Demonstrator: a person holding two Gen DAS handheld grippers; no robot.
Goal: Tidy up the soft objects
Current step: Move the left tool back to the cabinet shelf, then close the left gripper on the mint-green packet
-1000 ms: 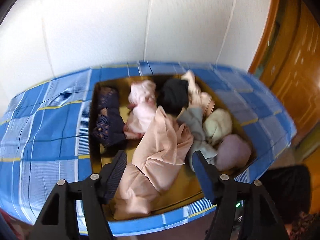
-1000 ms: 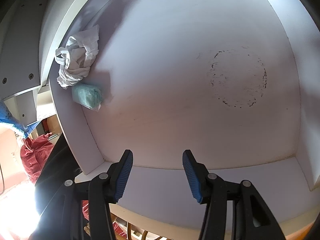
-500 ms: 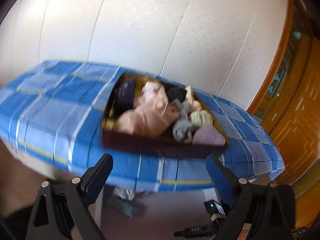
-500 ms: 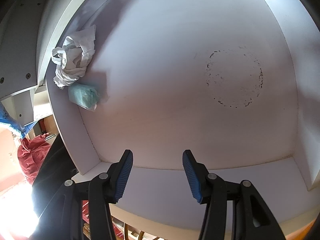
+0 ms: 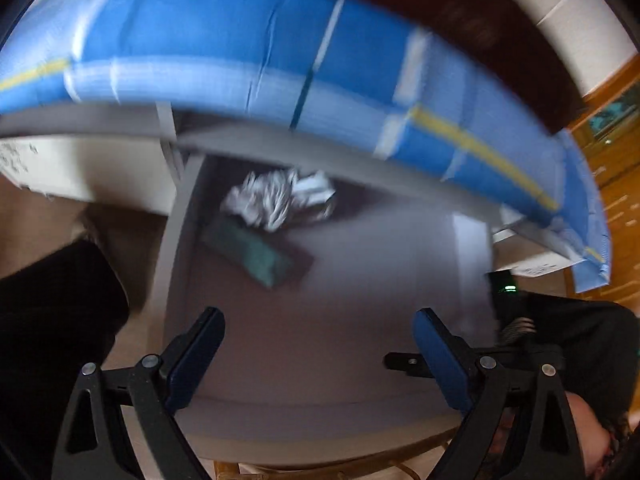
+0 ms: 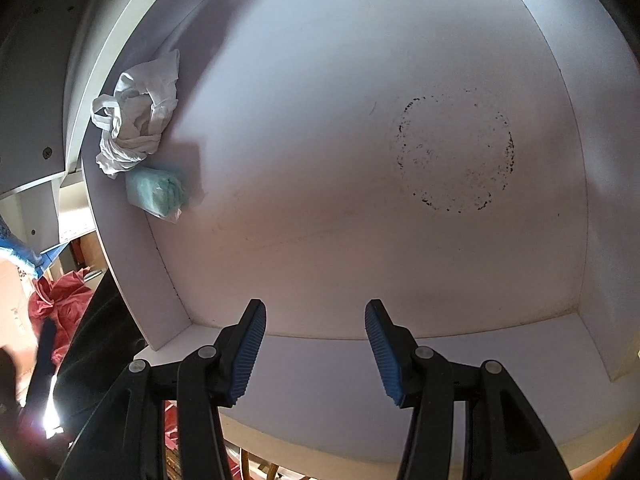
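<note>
White drawer (image 6: 360, 208) holds crumpled white cloth (image 6: 136, 120), teal bundle (image 6: 158, 194) — both tongs gape, empty.

Left tool (image 5: 316, 354) tilted steeply down, jaws wide, nothing between, right tool (image 6: 315, 346) part-open, empty

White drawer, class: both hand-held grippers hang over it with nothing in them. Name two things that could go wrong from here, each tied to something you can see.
1. The left wrist view is heavily blurred, so the open left hand-held gripper may misjudge the white drawer or clip its rim.
2. The crumpled white cloth and wrapped teal bundle crowd one corner; new items dropped there could pile up untidily.
</note>
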